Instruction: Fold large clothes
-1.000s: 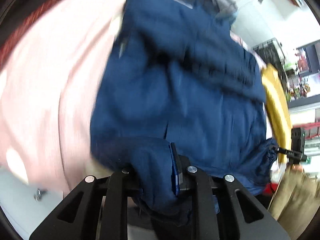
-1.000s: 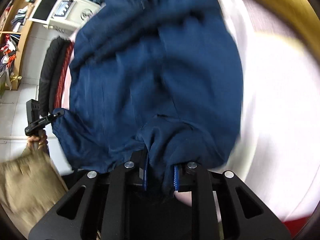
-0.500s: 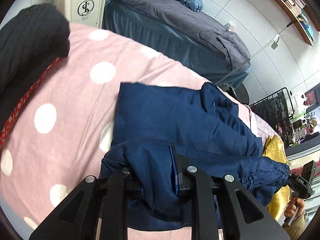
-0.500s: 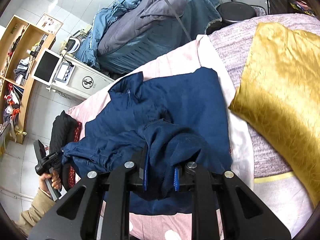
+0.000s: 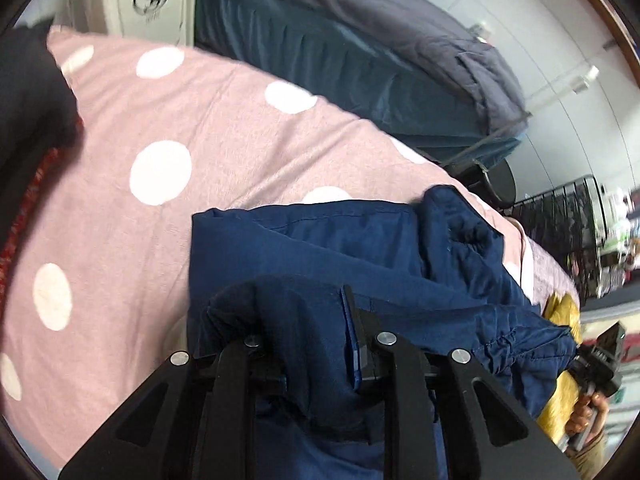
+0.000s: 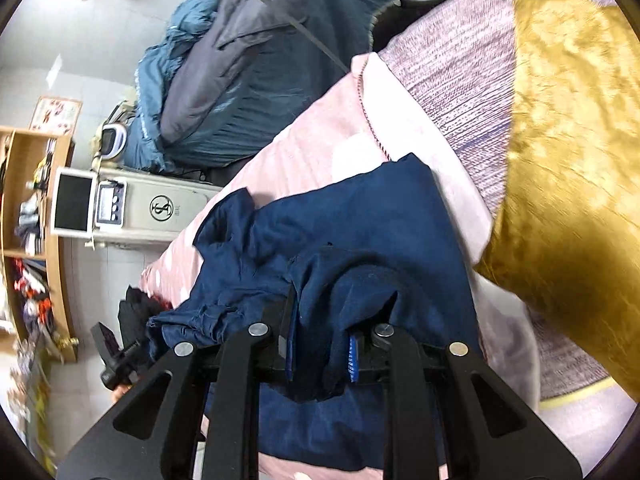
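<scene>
Two grippers each pinch a bunched edge of one large navy-blue fabric garment (image 5: 320,248), which lies crumpled on a pink bedsheet with white polka dots (image 5: 160,128). Left gripper (image 5: 316,344): fingers closed narrow on a thick fold that spills over and between them, hiding the pads. Right gripper (image 6: 322,344): fingers likewise clamped on a gathered wad of the same cloth, a blue ribbed pad (image 6: 352,360) showing at its right finger. Garment's far half lies flat on the sheet; the near edge is raised between the two grippers. Just beside the garment on its right: a gold satin cushion (image 6: 572,160) on a mauve woven blanket (image 6: 460,60). At the left edge of the sheet: a black clothing heap (image 5: 28,100). Beyond the bed: a grey-and-teal quilt pile (image 5: 360,40) and a white appliance with a round logo (image 6: 160,208).
</scene>
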The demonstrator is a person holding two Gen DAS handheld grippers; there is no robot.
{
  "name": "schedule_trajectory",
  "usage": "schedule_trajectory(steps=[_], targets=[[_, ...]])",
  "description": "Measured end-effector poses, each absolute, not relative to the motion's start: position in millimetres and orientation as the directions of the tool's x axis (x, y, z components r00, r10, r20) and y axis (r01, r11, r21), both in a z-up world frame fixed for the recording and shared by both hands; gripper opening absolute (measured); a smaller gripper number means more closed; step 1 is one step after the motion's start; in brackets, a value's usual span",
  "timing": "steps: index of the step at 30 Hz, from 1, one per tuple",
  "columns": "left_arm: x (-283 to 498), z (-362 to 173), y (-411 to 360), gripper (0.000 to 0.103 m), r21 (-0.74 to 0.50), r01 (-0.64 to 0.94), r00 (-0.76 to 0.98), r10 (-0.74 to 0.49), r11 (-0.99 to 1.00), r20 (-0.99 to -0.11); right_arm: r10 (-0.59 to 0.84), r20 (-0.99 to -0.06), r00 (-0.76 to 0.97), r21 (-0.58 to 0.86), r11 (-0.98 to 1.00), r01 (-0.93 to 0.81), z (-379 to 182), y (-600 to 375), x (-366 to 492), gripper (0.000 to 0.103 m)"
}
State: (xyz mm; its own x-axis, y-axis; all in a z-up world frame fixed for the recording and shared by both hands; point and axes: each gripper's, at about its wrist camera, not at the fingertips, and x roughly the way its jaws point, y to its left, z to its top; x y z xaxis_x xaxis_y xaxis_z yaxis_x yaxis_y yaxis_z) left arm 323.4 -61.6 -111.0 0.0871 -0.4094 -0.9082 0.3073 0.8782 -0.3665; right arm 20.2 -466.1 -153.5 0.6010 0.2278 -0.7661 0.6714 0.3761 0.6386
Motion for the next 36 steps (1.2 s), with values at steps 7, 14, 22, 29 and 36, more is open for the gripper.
schedule_trajectory(steps=[7, 14, 22, 29, 36], targets=[[359.9, -157.8, -44.2, 0.029, -0.557, 0.049, -0.037, -0.555, 0.829, -0.831, 0.292, -0.776, 0.559, 0.628, 0.273, 0.729, -197.3, -491.5, 48.0, 0.021], [376.8, -152.2, -8.4, 0.038, -0.762, -0.133, -0.097, -0.774, 0.634, -0.626, 0.39, -0.742, 0.545, 0.642, 0.182, 0.745, -223.1, -509.7, 57.6, 0.025], [386.7, -122.2, -0.5, 0.042, -0.807, -0.115, -0.207, -0.808, 0.579, -0.551, 0.47, -0.617, 0.632, 0.697, -0.047, 0.715, -235.5, -526.6, 46.1, 0.036], [399.8, -112.0, 36.6, 0.064, -0.808, -0.29, -0.143, -0.858, 0.512, -0.492, 0.468, -0.586, 0.661, 0.694, -0.132, 0.708, -237.0, -534.5, 36.4, 0.036], [395.8, -38.1, 60.0, 0.087, -0.58, -0.005, 0.031, -0.579, 0.815, -0.814, 0.428, -0.589, 0.685, 0.723, -0.1, 0.684, -203.9, -533.6, 34.4, 0.06]])
